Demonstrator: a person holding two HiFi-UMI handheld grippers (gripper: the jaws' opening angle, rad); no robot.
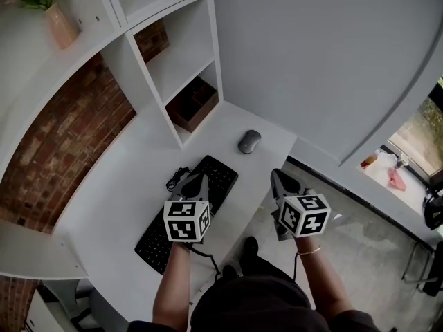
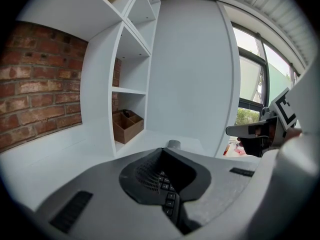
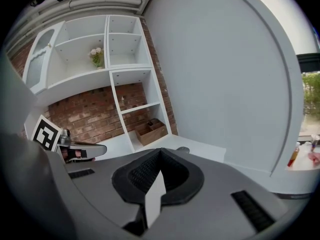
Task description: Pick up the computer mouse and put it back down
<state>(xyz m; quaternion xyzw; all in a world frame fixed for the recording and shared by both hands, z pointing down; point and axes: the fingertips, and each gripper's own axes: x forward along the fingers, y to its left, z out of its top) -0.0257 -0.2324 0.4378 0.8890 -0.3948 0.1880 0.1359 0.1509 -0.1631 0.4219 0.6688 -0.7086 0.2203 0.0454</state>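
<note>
Grey computer mouse (image 1: 249,141) sits on the white counter (image 1: 118,206) just past the keyboard's (image 1: 223,177) far end. The left gripper (image 1: 196,180) over the keyboard and the right gripper (image 1: 279,177) beside it both have jaws shut, holding nothing. Open one wide first, then lower it slowly around the mouse.

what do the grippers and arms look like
Left gripper and right gripper are grey, with tapered jaws, black ribbed pads and a white cube of black square markers. Black cable below the left one. Thin bracelet on the right wrist.
</note>
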